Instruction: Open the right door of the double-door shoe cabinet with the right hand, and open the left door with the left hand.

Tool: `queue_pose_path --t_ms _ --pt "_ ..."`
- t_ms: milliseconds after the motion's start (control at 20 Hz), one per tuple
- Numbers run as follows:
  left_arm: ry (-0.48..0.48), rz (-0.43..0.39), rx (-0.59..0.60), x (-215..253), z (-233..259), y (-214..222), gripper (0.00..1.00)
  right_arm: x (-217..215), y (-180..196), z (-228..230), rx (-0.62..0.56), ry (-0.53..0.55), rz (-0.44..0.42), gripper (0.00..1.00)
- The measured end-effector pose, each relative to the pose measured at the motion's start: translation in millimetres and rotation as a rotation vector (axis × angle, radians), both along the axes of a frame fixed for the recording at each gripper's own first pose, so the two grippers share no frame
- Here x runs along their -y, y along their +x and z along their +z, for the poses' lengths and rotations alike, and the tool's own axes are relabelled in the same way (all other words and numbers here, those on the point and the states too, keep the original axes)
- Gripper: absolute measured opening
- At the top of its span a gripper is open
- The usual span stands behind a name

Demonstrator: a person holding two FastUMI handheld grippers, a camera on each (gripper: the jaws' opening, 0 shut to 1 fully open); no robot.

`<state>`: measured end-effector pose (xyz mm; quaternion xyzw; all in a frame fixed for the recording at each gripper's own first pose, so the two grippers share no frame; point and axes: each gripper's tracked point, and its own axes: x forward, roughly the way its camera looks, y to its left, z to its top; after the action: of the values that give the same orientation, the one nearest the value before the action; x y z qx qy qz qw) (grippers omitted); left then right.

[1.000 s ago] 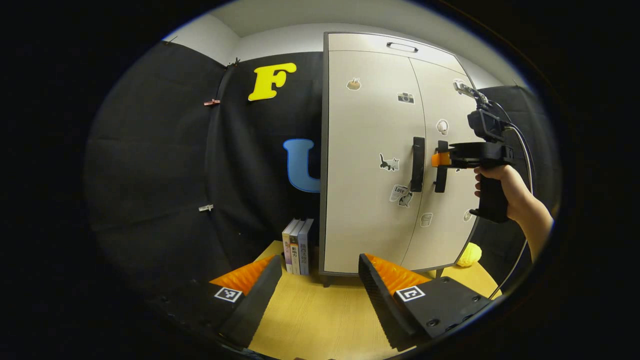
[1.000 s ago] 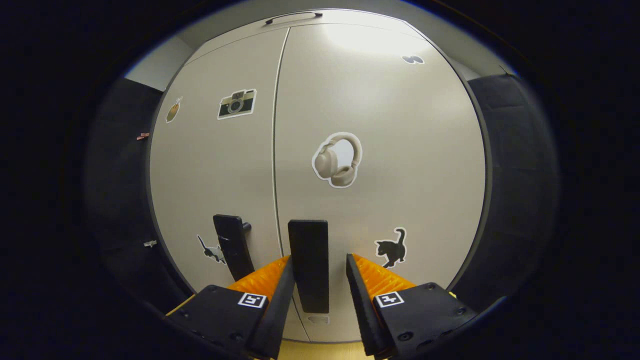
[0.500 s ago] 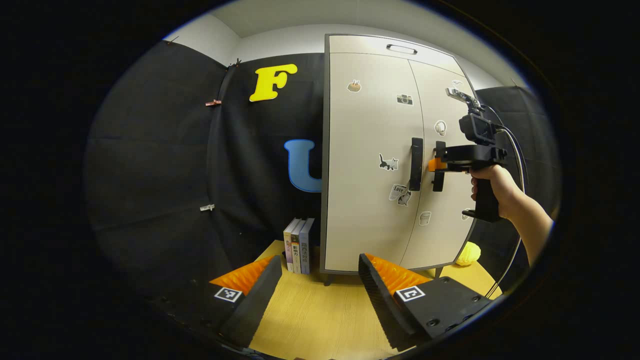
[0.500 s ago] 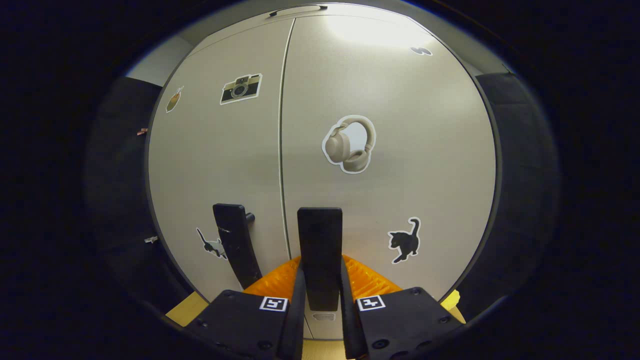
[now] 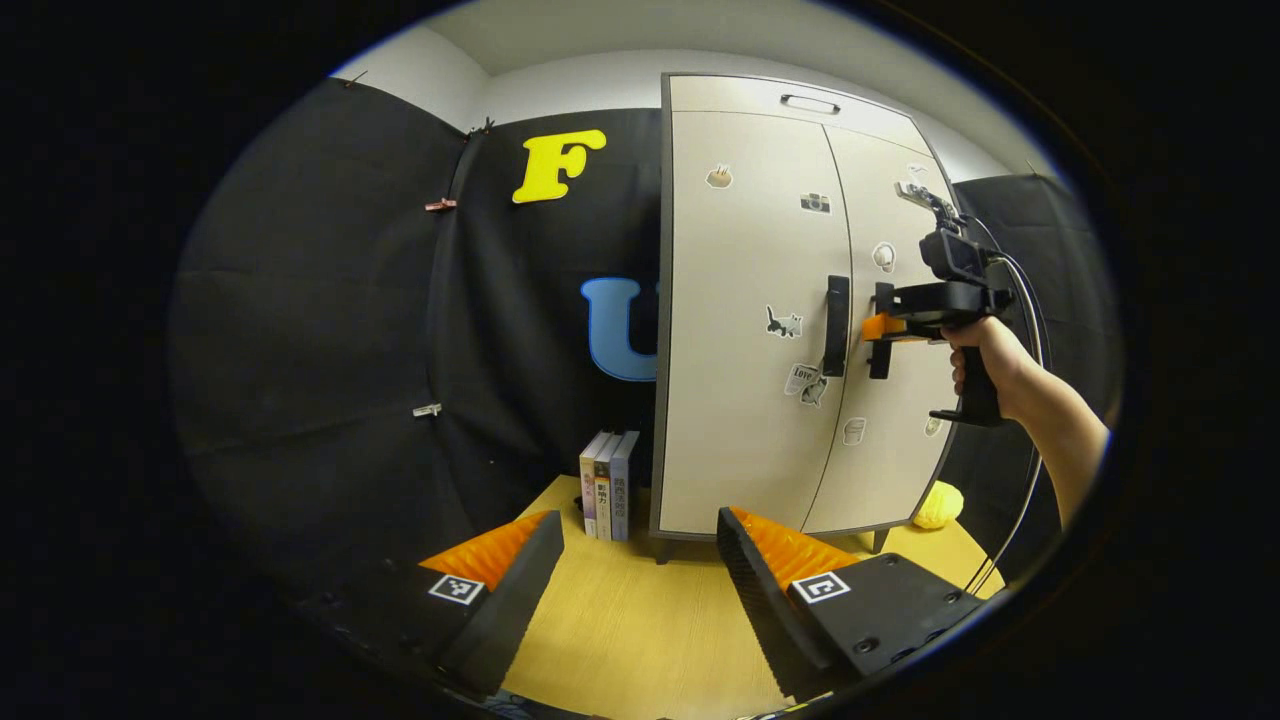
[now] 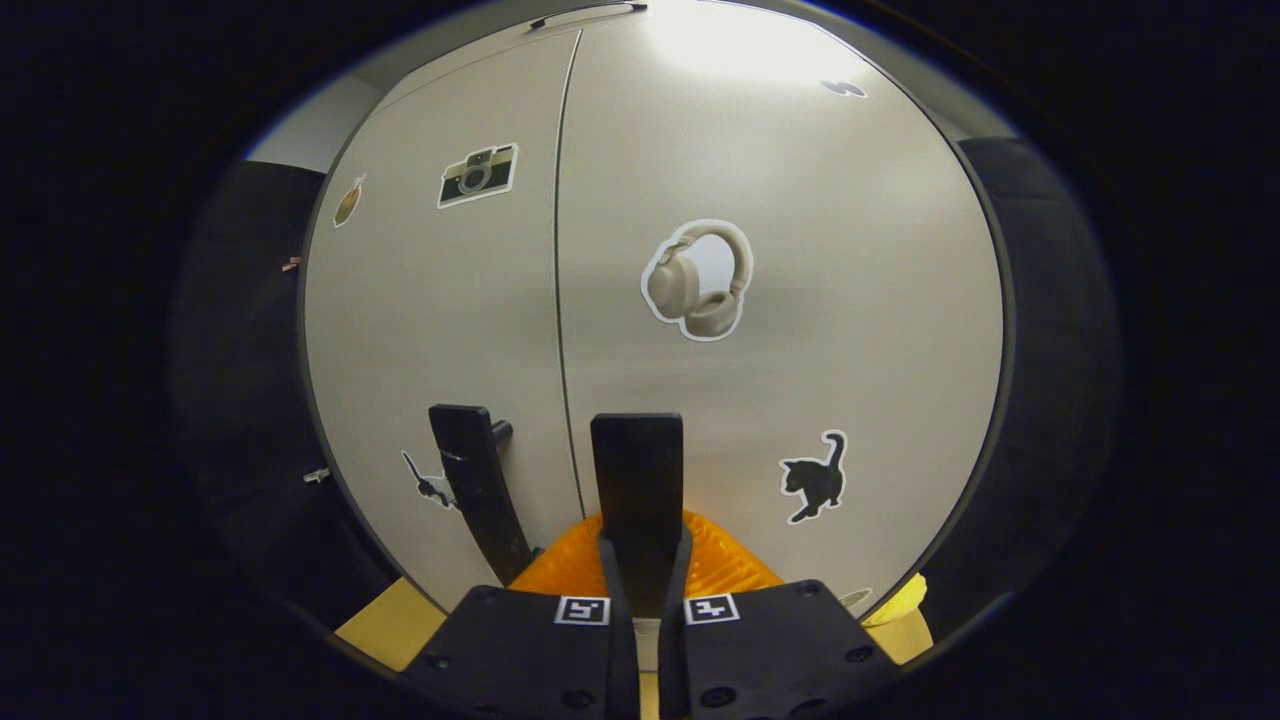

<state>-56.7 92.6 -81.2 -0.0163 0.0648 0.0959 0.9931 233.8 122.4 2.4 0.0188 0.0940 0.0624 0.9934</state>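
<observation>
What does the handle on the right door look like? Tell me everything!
The right handle is a flat black bar, standing upright on the pale right door near the seam between the doors. It looks like matte plastic or painted metal. The right gripper is clamped on its lower part, both fingers pressing its sides. The left handle stands beside it, untouched. Both doors look closed.

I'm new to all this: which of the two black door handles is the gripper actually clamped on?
The right door's handle: the right gripper has both fingers closed on it. The left door's handle stands free beside it, untouched.
</observation>
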Motion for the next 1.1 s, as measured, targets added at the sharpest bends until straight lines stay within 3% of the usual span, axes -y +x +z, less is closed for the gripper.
queue_pose_path --t_ms 750,1100 --pt "0.059 -0.102 0.030 71.9 28.3 19.4 0.96 20.8 -41.3 8.7 0.011 0.008 0.114 0.12" --pt "0.027 -0.108 0.036 113.7 38.6 22.7 0.96 40.2 -58.5 12.5 0.035 0.015 0.148 0.12"
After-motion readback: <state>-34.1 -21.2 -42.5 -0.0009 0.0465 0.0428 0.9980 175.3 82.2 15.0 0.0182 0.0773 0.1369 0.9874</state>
